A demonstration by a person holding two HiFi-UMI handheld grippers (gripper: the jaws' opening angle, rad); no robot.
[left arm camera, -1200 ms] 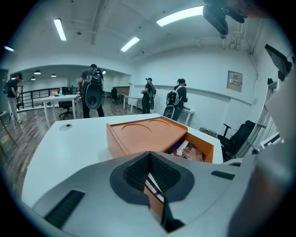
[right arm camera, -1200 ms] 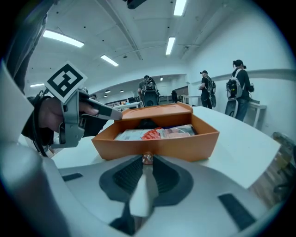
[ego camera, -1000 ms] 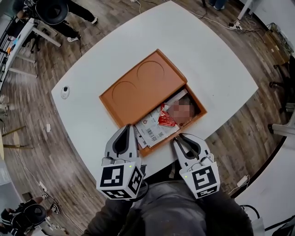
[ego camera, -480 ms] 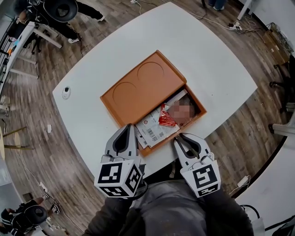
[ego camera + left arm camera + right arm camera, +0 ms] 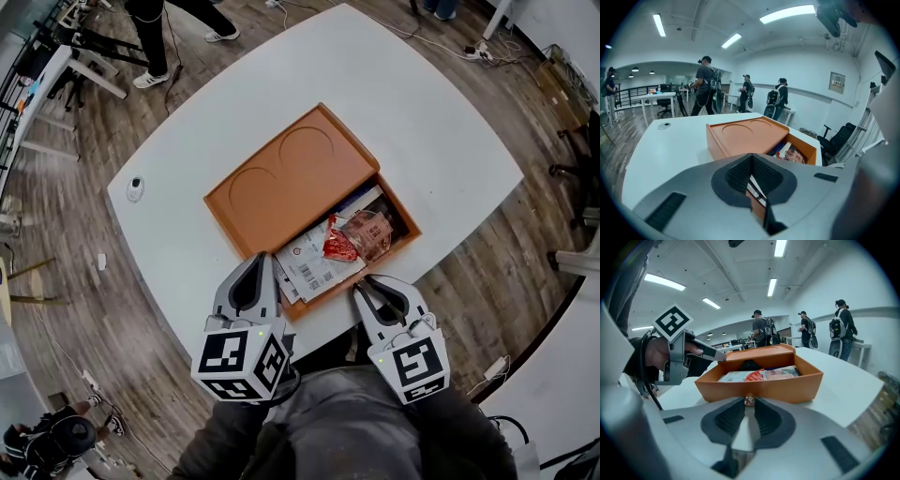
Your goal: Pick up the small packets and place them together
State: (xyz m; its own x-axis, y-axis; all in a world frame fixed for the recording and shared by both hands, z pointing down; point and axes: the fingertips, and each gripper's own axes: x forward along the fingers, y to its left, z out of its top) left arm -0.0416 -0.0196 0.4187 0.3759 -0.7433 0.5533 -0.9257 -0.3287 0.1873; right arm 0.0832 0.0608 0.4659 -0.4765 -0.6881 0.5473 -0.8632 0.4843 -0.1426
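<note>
The packets lie in the uncovered strip of the orange box (image 5: pixel 405 228), on the side nearest the person. A white packet (image 5: pixel 312 267) with printed codes is at the lower left, a red packet (image 5: pixel 339 244) is in the middle and a brownish packet (image 5: pixel 368 232) is at the upper right, each overlapping the next. The row runs along the strip from lower left to upper right in the head view, and the white packet's long axis follows that line. How the red packet points cannot be made out because it is crumpled. The box's sliding lid (image 5: pixel 281 178) covers the rest of the box.

Compared with a second ago, the packets, the box and both grippers sit in the same places. The only change is at the top left, where a person (image 5: pixel 178 23) now stands on the floor in place of the black chair.

The left gripper (image 5: pixel 263 261) hovers at the box's near left corner with its fingertips pressed together and nothing between them. The right gripper (image 5: pixel 749 401) points at the box's near wall, its fingers nearly closed. They pinch a small brownish piece (image 5: pixel 749 400), too small to identify. The box rests on a white table (image 5: pixel 422 122).
</note>
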